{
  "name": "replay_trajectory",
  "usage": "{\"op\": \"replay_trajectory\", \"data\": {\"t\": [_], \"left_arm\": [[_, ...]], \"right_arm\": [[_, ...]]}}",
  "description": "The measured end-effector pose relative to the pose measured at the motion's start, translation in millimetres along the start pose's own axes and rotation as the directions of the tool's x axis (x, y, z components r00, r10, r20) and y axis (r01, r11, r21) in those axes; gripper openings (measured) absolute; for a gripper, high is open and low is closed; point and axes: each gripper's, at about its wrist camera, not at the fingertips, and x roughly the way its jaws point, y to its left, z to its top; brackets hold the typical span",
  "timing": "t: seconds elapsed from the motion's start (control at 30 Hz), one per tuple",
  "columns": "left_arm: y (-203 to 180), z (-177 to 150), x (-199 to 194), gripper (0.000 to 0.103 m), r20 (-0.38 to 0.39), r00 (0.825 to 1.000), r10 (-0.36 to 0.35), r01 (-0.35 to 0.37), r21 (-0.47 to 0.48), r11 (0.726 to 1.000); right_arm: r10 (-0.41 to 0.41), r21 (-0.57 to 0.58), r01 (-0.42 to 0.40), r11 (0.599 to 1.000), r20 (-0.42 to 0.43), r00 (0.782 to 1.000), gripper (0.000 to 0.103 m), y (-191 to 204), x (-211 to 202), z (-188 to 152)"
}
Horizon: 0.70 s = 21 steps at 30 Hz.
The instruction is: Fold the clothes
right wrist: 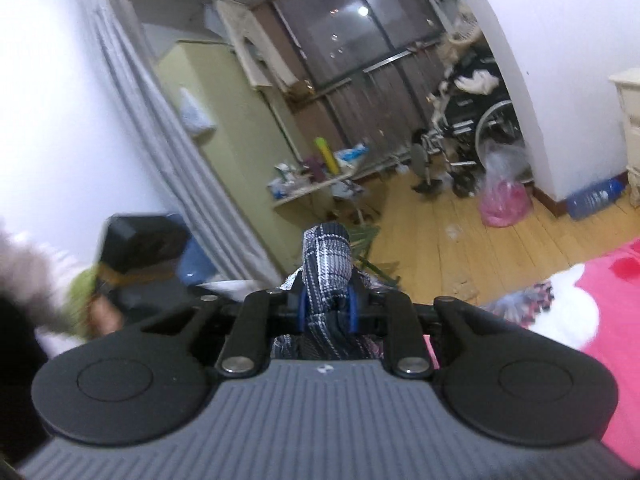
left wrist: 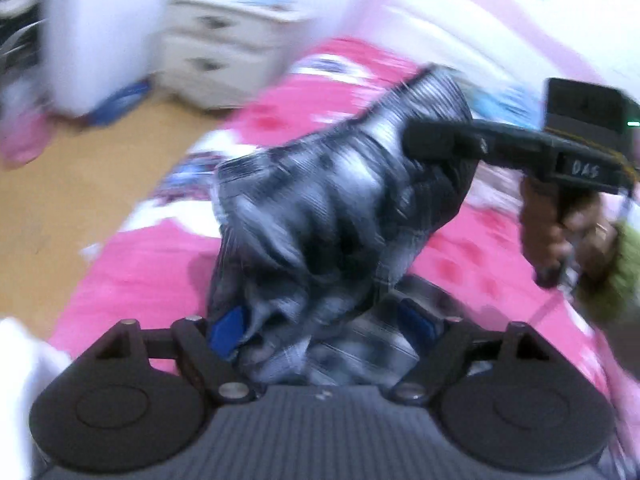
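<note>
A dark plaid garment (left wrist: pixel 332 208) hangs in a bunch above the pink bedspread (left wrist: pixel 140 272). My right gripper (left wrist: pixel 430 142) comes in from the right and is shut on the garment's upper edge; a hand (left wrist: pixel 560 232) holds its grip. In the right wrist view a fold of the plaid garment (right wrist: pixel 326 256) stands pinched between the blue pads of my right gripper (right wrist: pixel 327 306). My left gripper (left wrist: pixel 322 326) sits under the lower part, jaws wide, with loose cloth draped between its blue pads (left wrist: pixel 228 332). The left wrist view is blurred.
A white nightstand (left wrist: pixel 224 52) stands beside the bed on a wooden floor (left wrist: pixel 80 184). Across the room are a wheelchair (right wrist: pixel 476 128), a pink plastic bag (right wrist: pixel 504 200), a cluttered low table (right wrist: pixel 312 188) and a grey curtain (right wrist: pixel 160 128). Another cloth heap (right wrist: pixel 524 300) lies at the bed's edge.
</note>
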Motion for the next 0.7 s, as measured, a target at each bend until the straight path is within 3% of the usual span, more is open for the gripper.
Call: {"op": "replay_trajectory", "data": {"t": [0.13, 0.23, 0.37, 0.43, 0.5, 0.6, 0.63, 0.67, 0.7], "left_arm": [[-28, -7, -24, 0.088, -0.029, 0.982, -0.185, 0.187, 0.069, 0.980], [-48, -8, -19, 0.090, -0.040, 0.963, -0.265, 0.268, 0.113, 0.957], [-84, -9, 31, 0.090, -0.141, 0.939, -0.315, 0.338, 0.184, 0.923], [-104, -11, 64, 0.090, -0.205, 0.923, -0.324, 0.366, 0.220, 0.904], [-123, -15, 97, 0.088, -0.284, 0.903, -0.321, 0.393, 0.250, 0.885], [-147, -29, 134, 0.086, -0.385, 0.862, -0.329, 0.443, 0.260, 0.858], [-153, -34, 141, 0.086, -0.403, 0.853, -0.332, 0.458, 0.271, 0.847], [-159, -38, 146, 0.086, -0.417, 0.847, -0.331, 0.467, 0.284, 0.837], [-164, -43, 152, 0.086, -0.431, 0.840, -0.329, 0.476, 0.298, 0.827]], "right_arm": [[-0.057, -0.065, 0.052, 0.997, -0.071, 0.996, 0.017, 58, -79, -31], [-0.173, -0.107, 0.156, 0.982, -0.173, 0.970, 0.017, 99, -126, -70], [-0.351, -0.134, 0.325, 0.936, -0.321, 0.879, 0.017, 127, -158, -149], [-0.452, -0.122, 0.440, 0.890, -0.380, 0.808, 0.020, 125, -166, -193], [-0.555, -0.105, 0.565, 0.818, -0.402, 0.728, 0.025, 120, -172, -230], [-0.631, 0.072, 0.684, 0.726, -0.324, 0.705, 0.038, 129, -197, -251], [-0.657, 0.129, 0.706, 0.697, -0.281, 0.700, 0.047, 137, -207, -254], [-0.687, 0.188, 0.726, 0.662, -0.236, 0.687, 0.057, 146, -217, -257], [-0.725, 0.253, 0.746, 0.616, -0.188, 0.663, 0.061, 158, -230, -260]]}}
